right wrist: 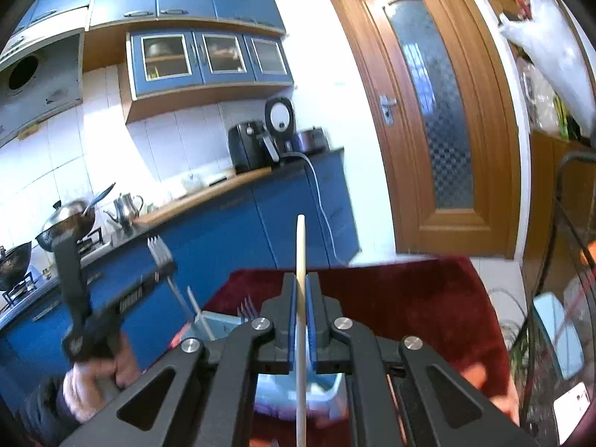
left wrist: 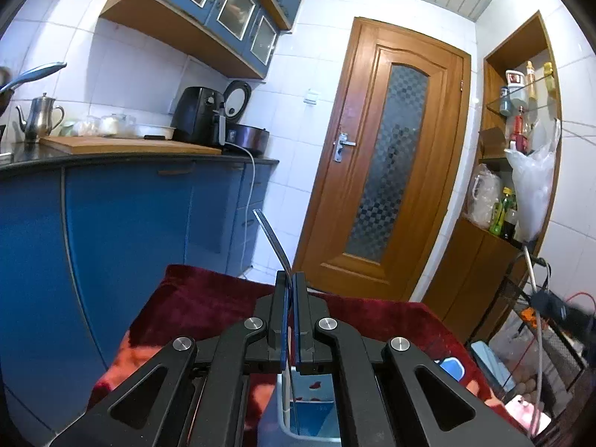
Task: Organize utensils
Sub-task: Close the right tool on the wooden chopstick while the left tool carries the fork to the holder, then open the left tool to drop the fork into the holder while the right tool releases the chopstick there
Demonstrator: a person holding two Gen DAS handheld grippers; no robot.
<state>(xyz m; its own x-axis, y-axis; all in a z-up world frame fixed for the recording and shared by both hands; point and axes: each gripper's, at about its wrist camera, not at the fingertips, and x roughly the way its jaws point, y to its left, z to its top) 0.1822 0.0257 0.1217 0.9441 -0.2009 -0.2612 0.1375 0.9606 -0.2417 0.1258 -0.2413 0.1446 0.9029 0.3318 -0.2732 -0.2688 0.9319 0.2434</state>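
My left gripper (left wrist: 290,279) is shut on a metal fork (left wrist: 273,240) that sticks up and bends left beyond the pads. It also shows in the right wrist view (right wrist: 164,266), held up at the left with the fork's tines (right wrist: 158,249) on top. My right gripper (right wrist: 301,279) is shut on a pale wooden chopstick (right wrist: 301,246) that stands upright between the blue pads. Both hover over a light blue utensil holder (right wrist: 219,326) on a dark red cloth (right wrist: 409,298). Another fork (right wrist: 247,311) stands in the holder. The holder also shows below my left gripper (left wrist: 313,409).
Blue kitchen cabinets (left wrist: 130,223) and a dark counter (left wrist: 141,154) with a black air fryer (left wrist: 197,115) stand on the left. A wooden door (left wrist: 395,156) is ahead. Shelves with bottles and bags (left wrist: 521,149) and a wire rack (left wrist: 540,335) are at the right.
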